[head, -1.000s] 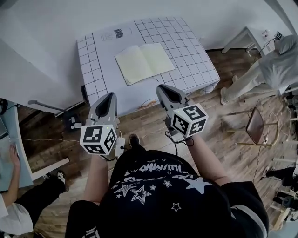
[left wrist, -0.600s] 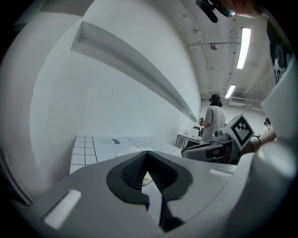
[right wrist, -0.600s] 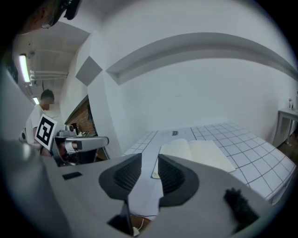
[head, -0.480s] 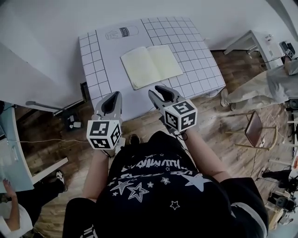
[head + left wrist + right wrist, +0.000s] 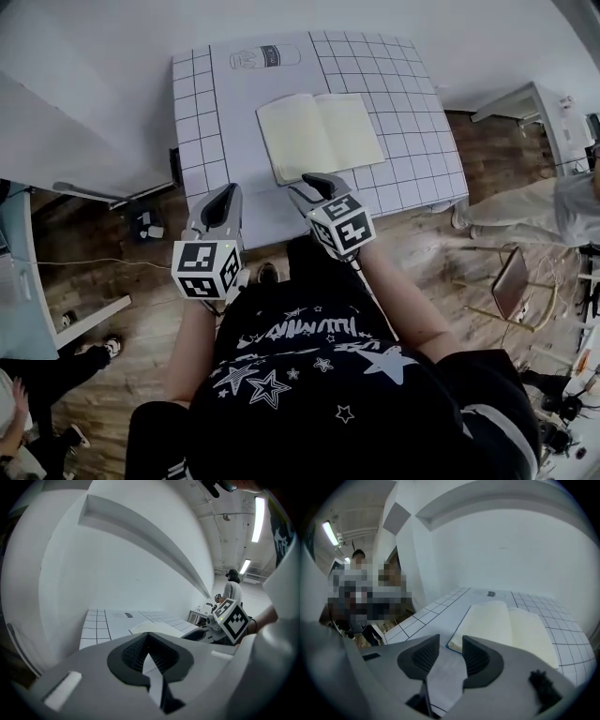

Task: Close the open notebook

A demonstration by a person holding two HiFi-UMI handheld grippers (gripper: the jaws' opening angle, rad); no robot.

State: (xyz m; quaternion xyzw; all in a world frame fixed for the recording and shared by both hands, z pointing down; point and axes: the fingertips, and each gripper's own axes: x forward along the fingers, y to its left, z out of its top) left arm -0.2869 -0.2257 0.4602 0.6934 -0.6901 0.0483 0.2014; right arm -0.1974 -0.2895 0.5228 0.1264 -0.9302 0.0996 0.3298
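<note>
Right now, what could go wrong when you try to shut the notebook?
1. The right gripper, jaws just opened with nothing between them, aims at the near corner of the notebook; it might pinch one thin page, not the whole half, and crease it.
2. The left gripper is shut and off the notebook, so nothing holds it; a push could slide it across the table.

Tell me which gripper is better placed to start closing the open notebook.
Right. The right gripper hangs at the near edge of the notebook. Its jaws have just been opening, with nothing between them yet. The left gripper is shut and farther off, to the left.
</note>
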